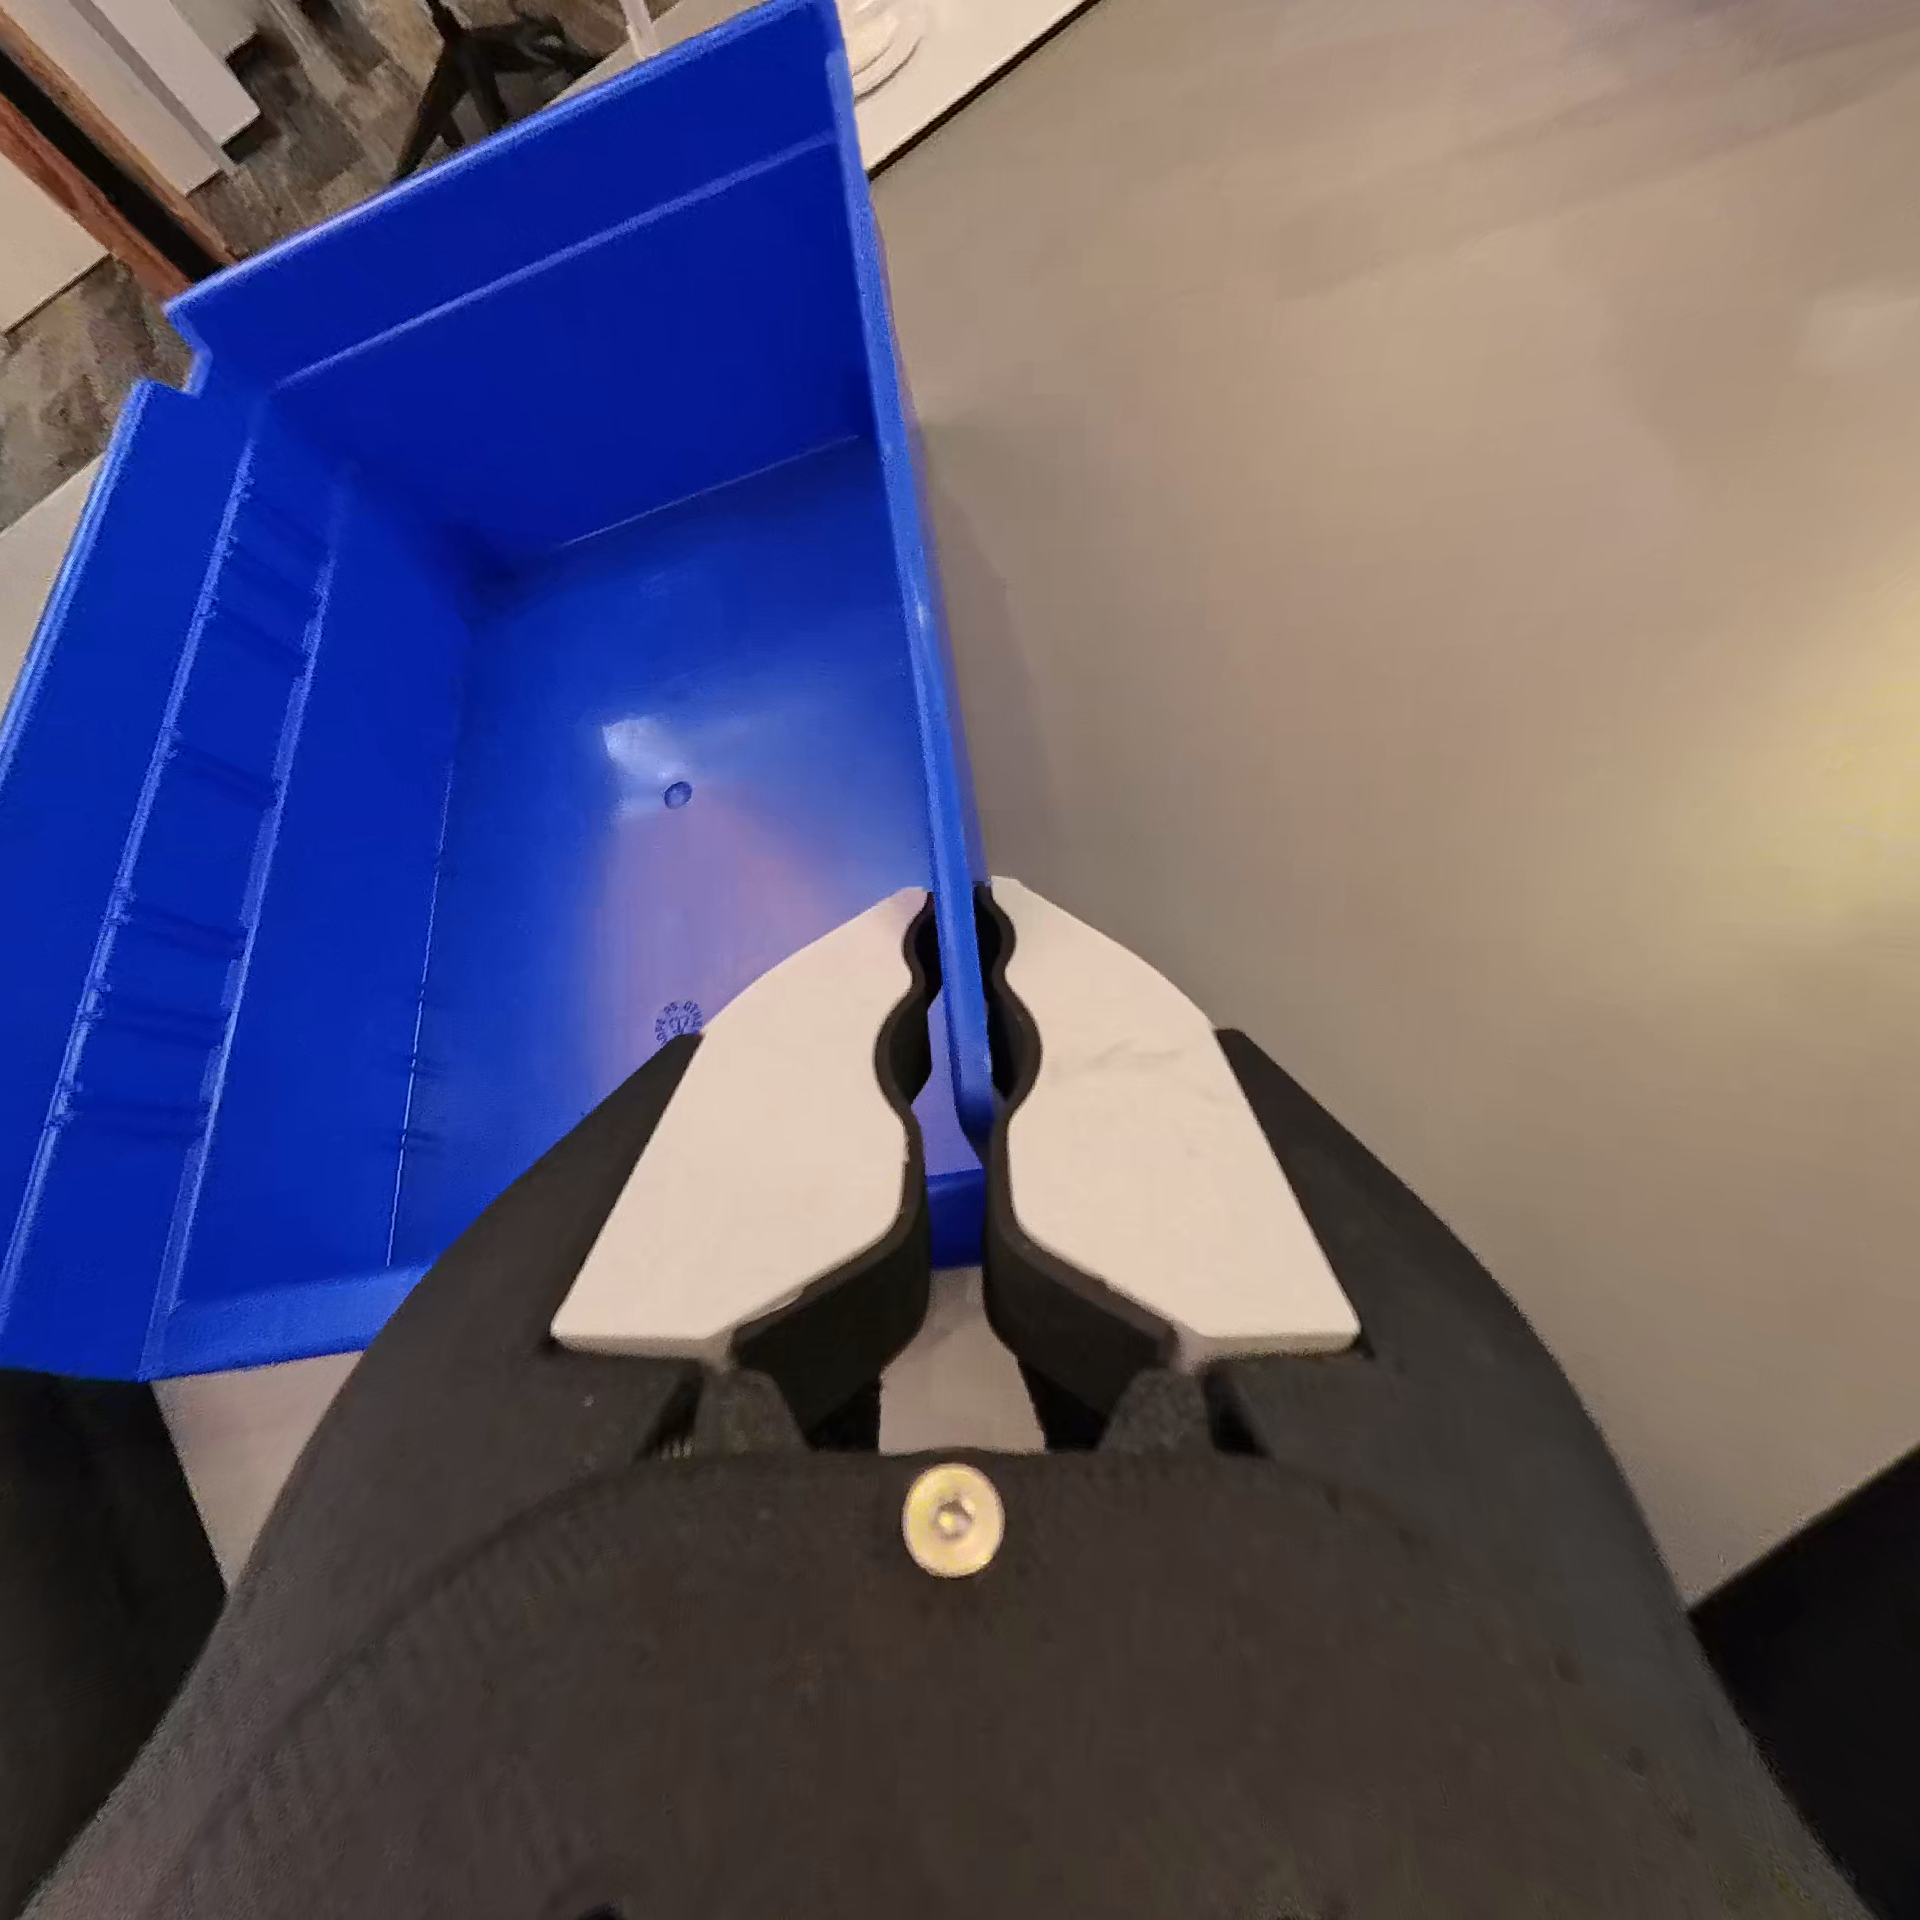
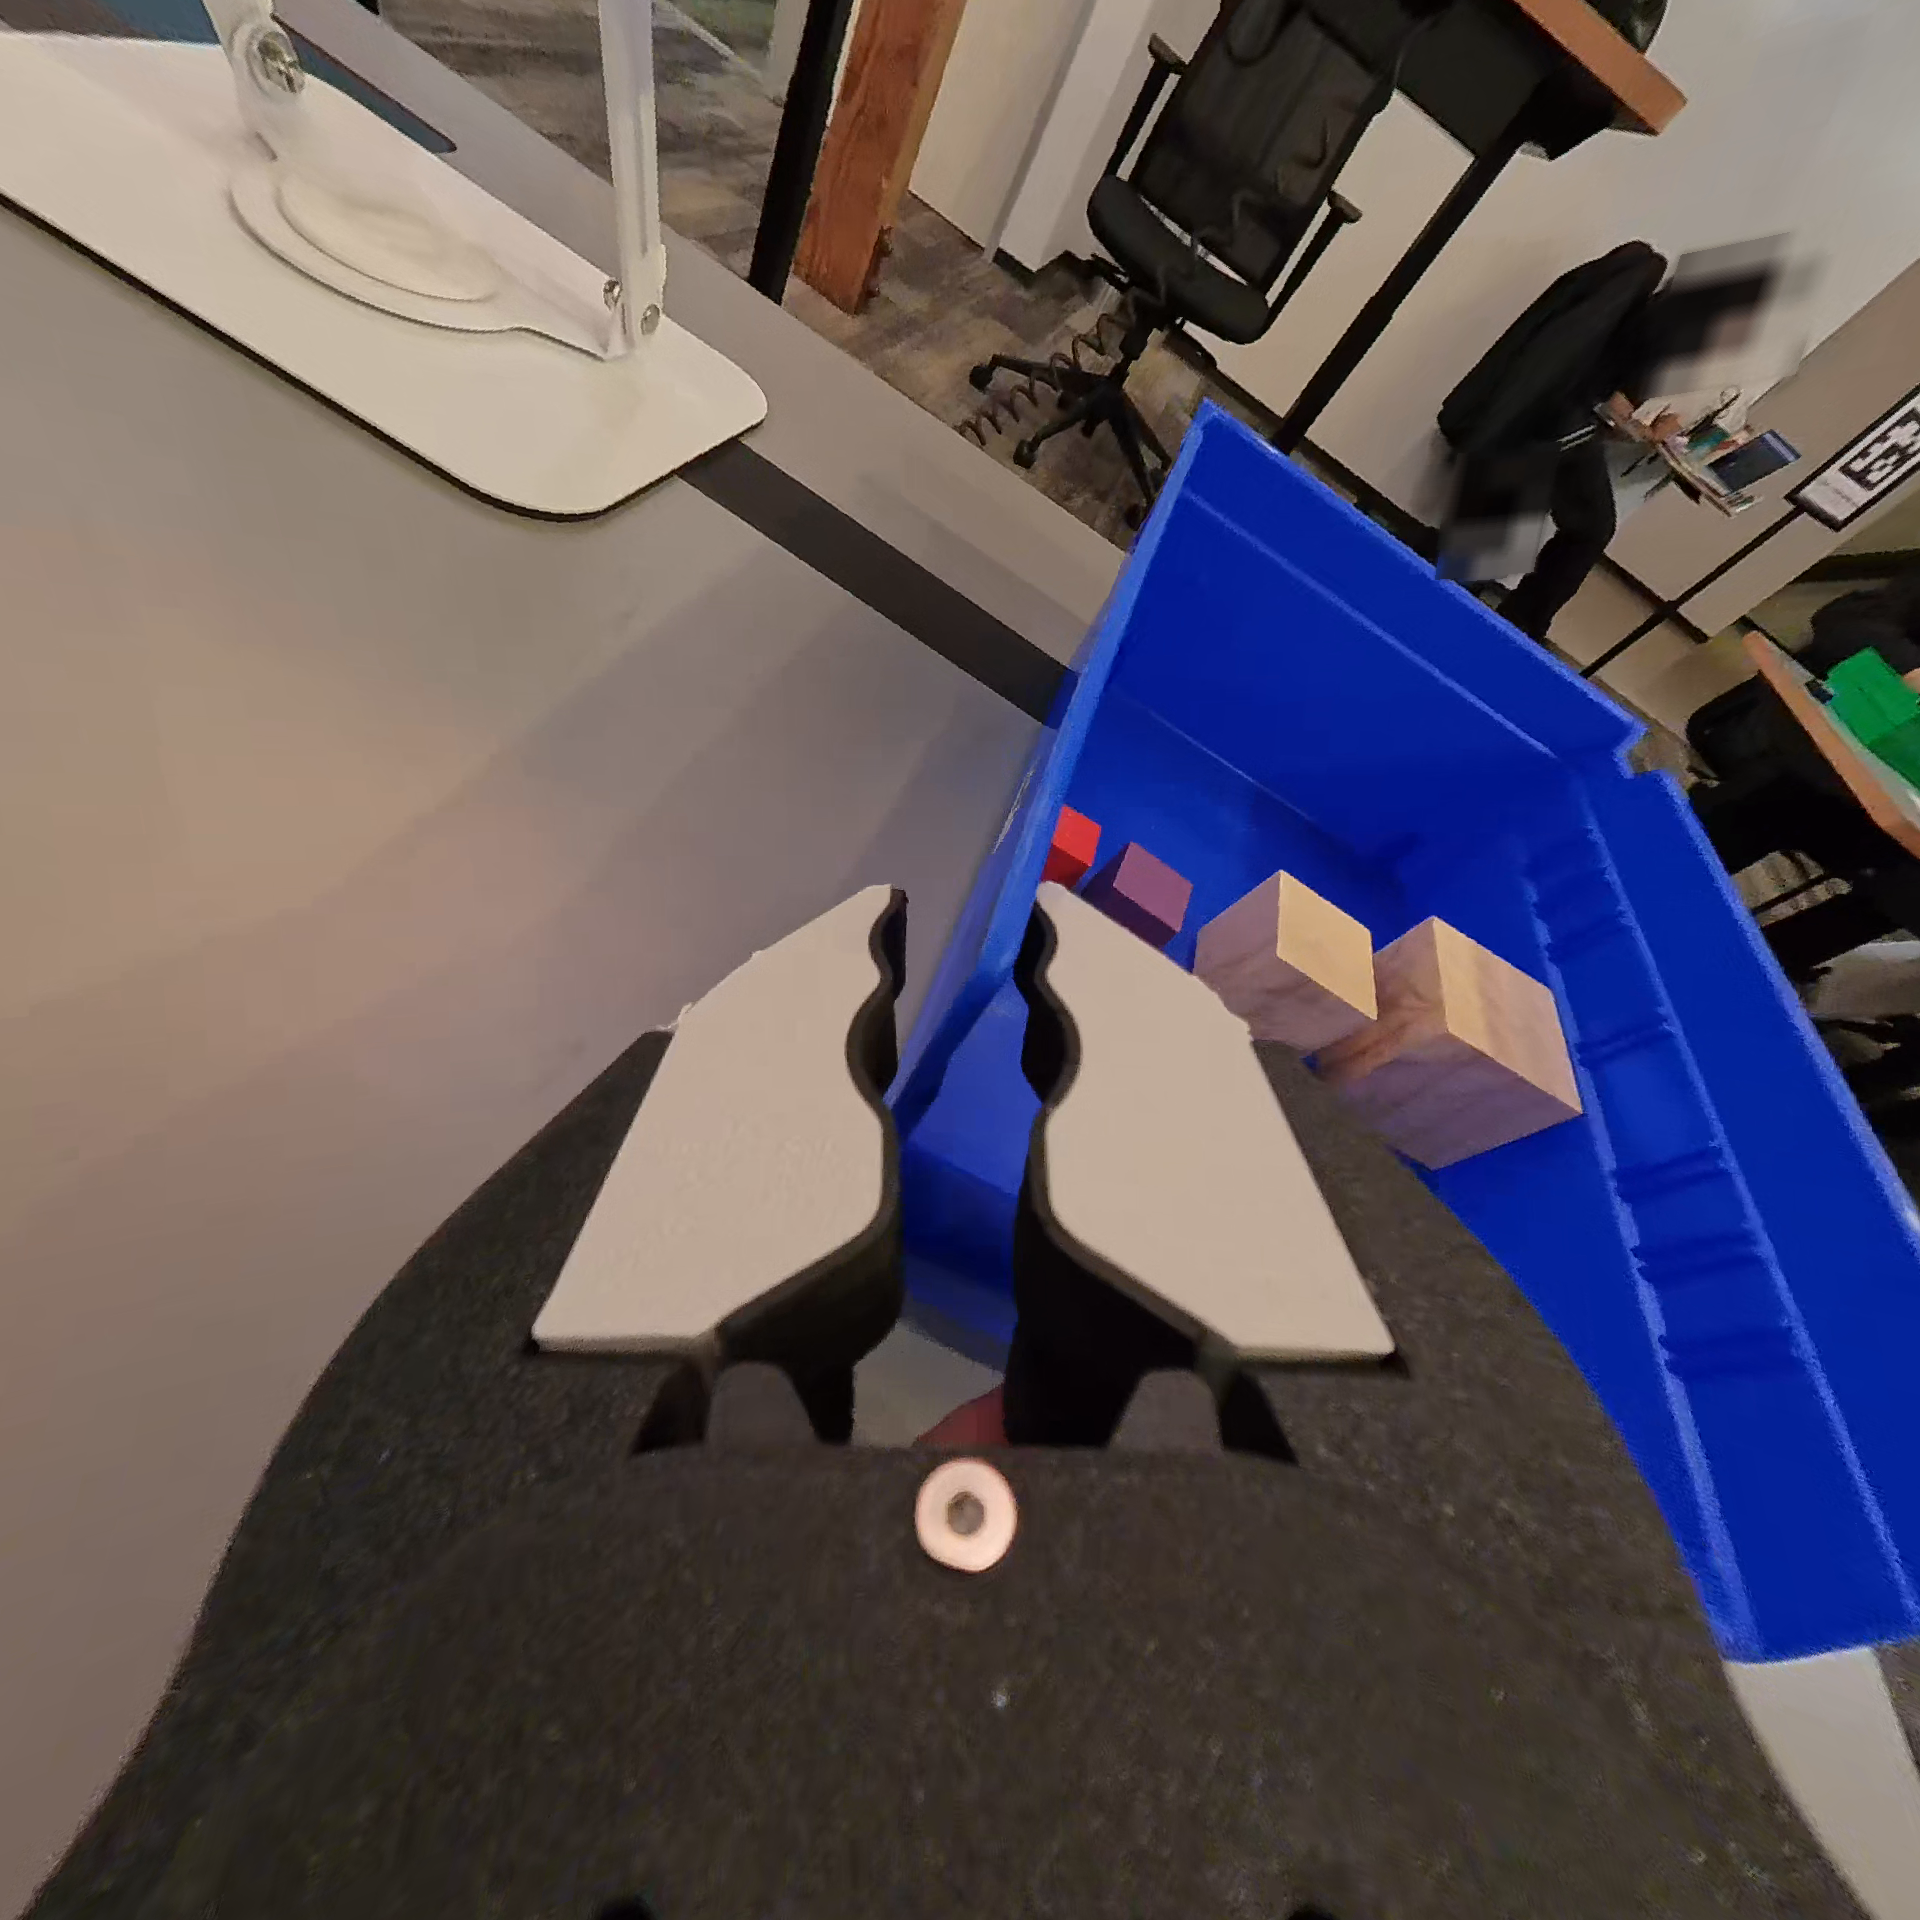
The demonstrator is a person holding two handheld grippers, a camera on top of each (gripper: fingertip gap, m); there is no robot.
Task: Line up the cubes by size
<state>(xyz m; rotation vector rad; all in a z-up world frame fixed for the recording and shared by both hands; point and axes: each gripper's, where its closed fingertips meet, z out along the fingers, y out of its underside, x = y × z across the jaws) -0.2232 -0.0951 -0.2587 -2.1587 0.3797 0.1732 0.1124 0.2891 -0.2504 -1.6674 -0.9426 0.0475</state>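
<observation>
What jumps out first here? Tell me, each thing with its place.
The bright blue bin on the grey table dominates both views. In the right wrist view it holds a row of cubes: red cube, purple cube, then two larger wooden cubes. The left gripper is clamped on one bin wall; the right gripper straddles another.

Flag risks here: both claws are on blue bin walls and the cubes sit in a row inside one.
1. The right claw only straddles the blue bin wall, a gap showing at the outer pad; lifting now could slip.
2. Tilting that bin could slide the red cube, purple cube and two wooden cubes out of line.
3. The left claw pinches a thin wall; twisting might flex it.
</observation>
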